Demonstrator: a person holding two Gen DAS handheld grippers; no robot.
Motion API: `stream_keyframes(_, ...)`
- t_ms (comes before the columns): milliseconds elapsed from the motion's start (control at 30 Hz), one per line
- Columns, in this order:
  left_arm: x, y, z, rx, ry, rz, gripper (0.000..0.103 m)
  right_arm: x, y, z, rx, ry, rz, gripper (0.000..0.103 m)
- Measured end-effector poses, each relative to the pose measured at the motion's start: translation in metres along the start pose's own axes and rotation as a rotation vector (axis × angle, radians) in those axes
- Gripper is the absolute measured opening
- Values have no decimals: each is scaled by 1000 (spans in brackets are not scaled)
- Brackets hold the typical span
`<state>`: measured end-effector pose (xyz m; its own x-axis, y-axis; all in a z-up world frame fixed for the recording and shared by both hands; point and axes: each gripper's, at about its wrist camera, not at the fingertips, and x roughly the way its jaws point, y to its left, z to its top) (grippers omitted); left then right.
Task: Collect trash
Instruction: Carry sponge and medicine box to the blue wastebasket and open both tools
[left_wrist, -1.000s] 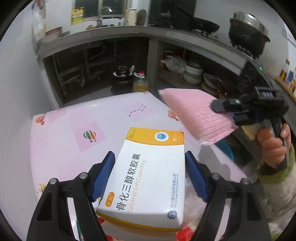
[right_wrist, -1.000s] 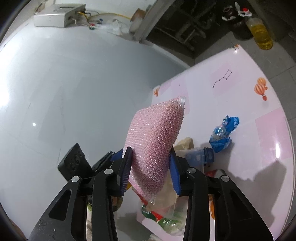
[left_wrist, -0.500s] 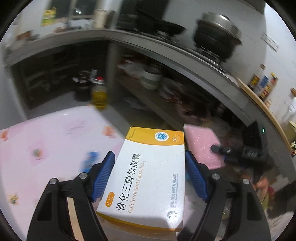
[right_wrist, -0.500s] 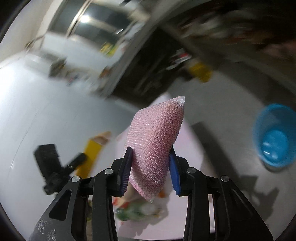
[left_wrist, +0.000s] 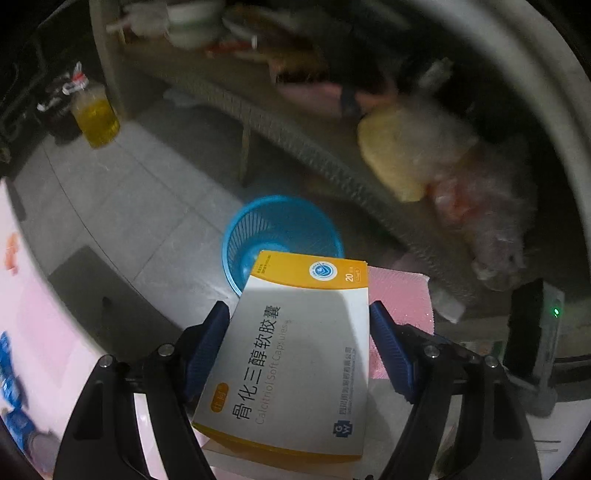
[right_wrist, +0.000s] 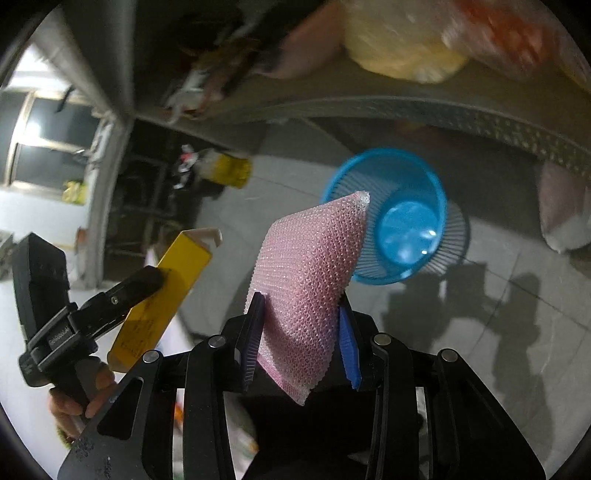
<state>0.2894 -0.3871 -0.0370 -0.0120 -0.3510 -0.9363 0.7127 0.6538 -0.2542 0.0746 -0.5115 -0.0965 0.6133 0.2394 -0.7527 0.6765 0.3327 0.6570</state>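
My left gripper (left_wrist: 297, 345) is shut on a white and yellow medicine box (left_wrist: 295, 354), held tilted in the air. The right wrist view shows this same box (right_wrist: 162, 295) from its yellow side, at the left, in the other gripper (right_wrist: 122, 291) with a hand below it. My right gripper (right_wrist: 301, 341) is shut on a pink mesh pad (right_wrist: 310, 277) that stands up between the blue pads. A blue mesh waste basket (left_wrist: 282, 240) stands on the grey tiled floor, just beyond both held things; it looks empty in the right wrist view (right_wrist: 399, 218).
The pink table edge (left_wrist: 40, 332) with bits of trash runs down the left. A low kitchen shelf (left_wrist: 295, 140) carries bowls, a yellow sack (left_wrist: 410, 155) and plastic bags behind the basket. An oil bottle (left_wrist: 96, 114) stands on the floor at the far left.
Both grippers have swung away from the pink table and tipped downwards, keeping the box and the pad. The blue basket on the floor has come into view in front of both.
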Motion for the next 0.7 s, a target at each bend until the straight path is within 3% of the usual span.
stream_keyframes(133, 38, 6, 28, -38, 17, -5, 76, 28, -6, 22, 29, -13, -29, 40)
stream_keyframes(233, 62, 10, 51, -61, 16, 12, 92, 58, -24, 45, 56, -29, -56, 53)
stream_keyframes(367, 82, 27, 54, -136, 31, 26, 93, 93, -54, 55, 139, 8, -127, 57)
stream_keyframes(433, 78, 35, 51, -159, 47, 7, 93, 87, -63, 47, 156, 4, -109, 57)
stream_keyframes(567, 57, 43, 45, -161, -23, 24, 93, 71, -54, 31, 92, -19, -143, 57)
stream_keyframes(700, 28, 47, 32, -162, -80, -6, 93, 50, -48, 23, 21, -46, -181, 59)
